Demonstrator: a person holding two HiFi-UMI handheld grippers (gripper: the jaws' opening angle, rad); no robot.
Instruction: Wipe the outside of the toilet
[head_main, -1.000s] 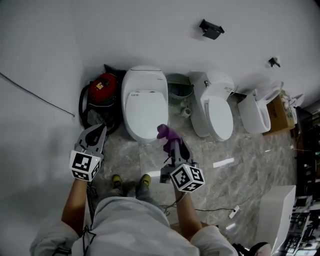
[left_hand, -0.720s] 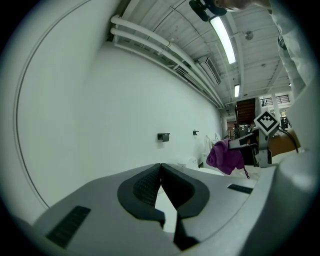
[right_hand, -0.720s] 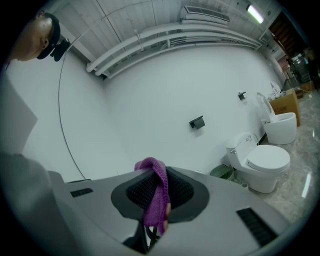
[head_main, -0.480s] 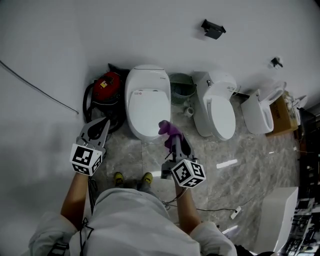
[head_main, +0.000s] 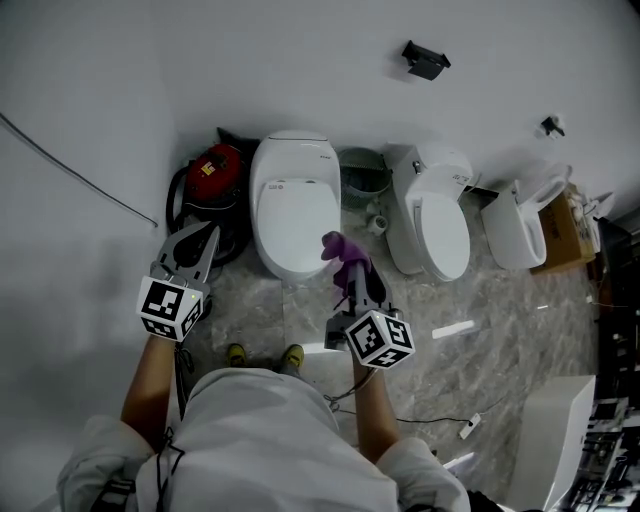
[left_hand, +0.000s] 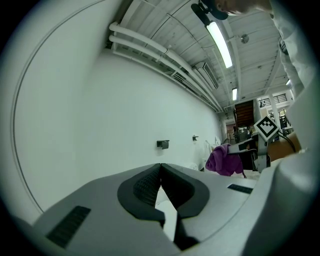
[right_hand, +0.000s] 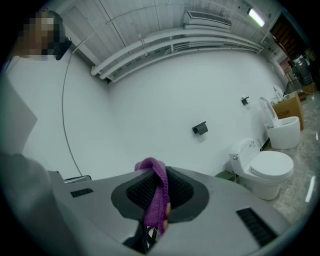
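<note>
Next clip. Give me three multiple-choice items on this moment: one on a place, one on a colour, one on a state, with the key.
1. The red appliance stands: A. between two toilets; B. left of the leftmost toilet, by the wall; C. on a toilet lid.
2. The cloth in the right gripper is: A. green; B. white; C. purple.
3. The left gripper is: A. shut, empty; B. wide open; C. shut on the cloth.
Key: 1 B, the head view shows it there; 2 C, it reads purple in every view; 3 A, its pads meet with nothing between.
</note>
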